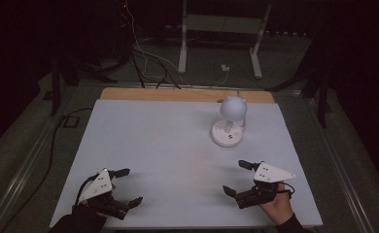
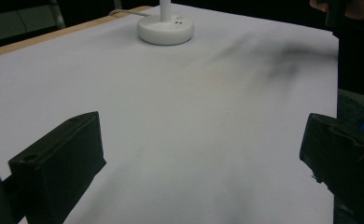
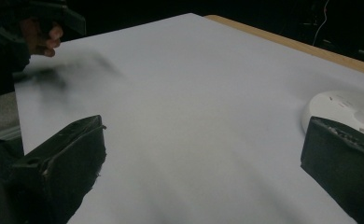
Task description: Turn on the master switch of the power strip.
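We see the left gripper (image 1: 129,185) with jaws spread wide, nothing between them, low over the white table (image 1: 168,145). The right gripper (image 1: 238,177) is spread just as wide and empty, nearer the lamp (image 1: 230,127). The lamp stands upright at the table's far right: white round base, short stem, pale globe head, well apart from both grippers.

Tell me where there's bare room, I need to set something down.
Bare: the white sheet left of the lamp, and the stretch between the left gripper and right gripper. Crowded only around the lamp's base, far right.
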